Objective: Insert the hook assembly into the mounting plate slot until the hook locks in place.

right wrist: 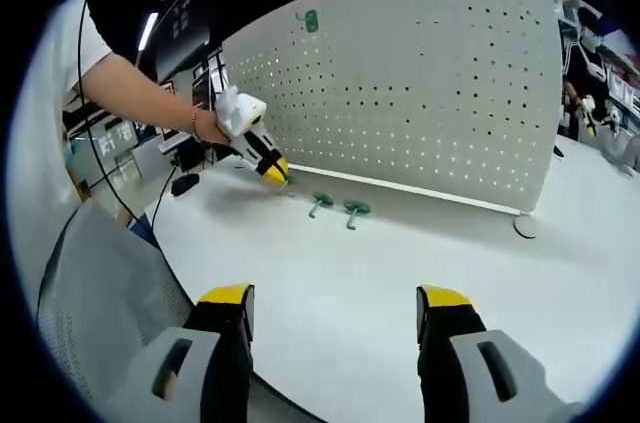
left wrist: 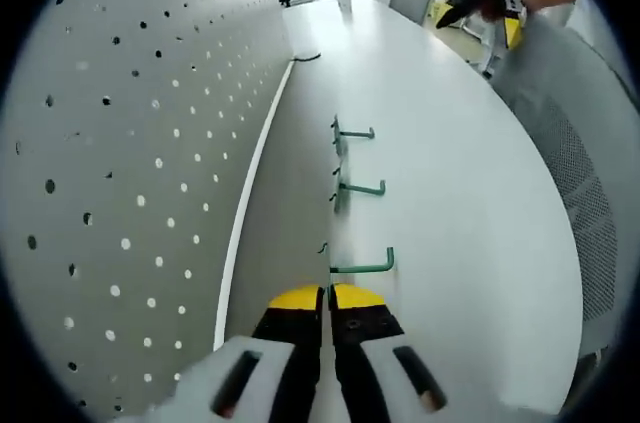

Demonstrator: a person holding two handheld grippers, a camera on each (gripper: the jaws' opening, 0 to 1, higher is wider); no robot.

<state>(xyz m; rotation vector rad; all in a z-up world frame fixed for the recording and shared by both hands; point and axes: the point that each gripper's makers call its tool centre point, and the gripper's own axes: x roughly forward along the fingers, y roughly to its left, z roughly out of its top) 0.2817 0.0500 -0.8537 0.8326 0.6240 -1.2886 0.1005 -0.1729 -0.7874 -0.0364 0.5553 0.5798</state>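
Three green hooks lie in a row on the white table (left wrist: 450, 203) beside the white pegboard (left wrist: 130, 143): a far hook (left wrist: 356, 133), a middle hook (left wrist: 362, 188) and a near hook (left wrist: 364, 265). My left gripper (left wrist: 326, 295) is shut, its yellow tips on the near hook's base end. In the right gripper view the left gripper (right wrist: 276, 171) is held by a hand low against the pegboard (right wrist: 430, 93), with two hooks (right wrist: 320, 203) (right wrist: 355, 208) just beside it. Another green hook (right wrist: 308, 20) hangs high on the board. My right gripper (right wrist: 335, 308) is open above the table, holding nothing.
A grey mesh chair (left wrist: 575, 173) (right wrist: 100, 283) stands at the table's edge. The pegboard's round foot (right wrist: 524, 227) rests on the table at its end. A person (right wrist: 585, 53) stands beyond the board. More chairs and desks lie in the background.
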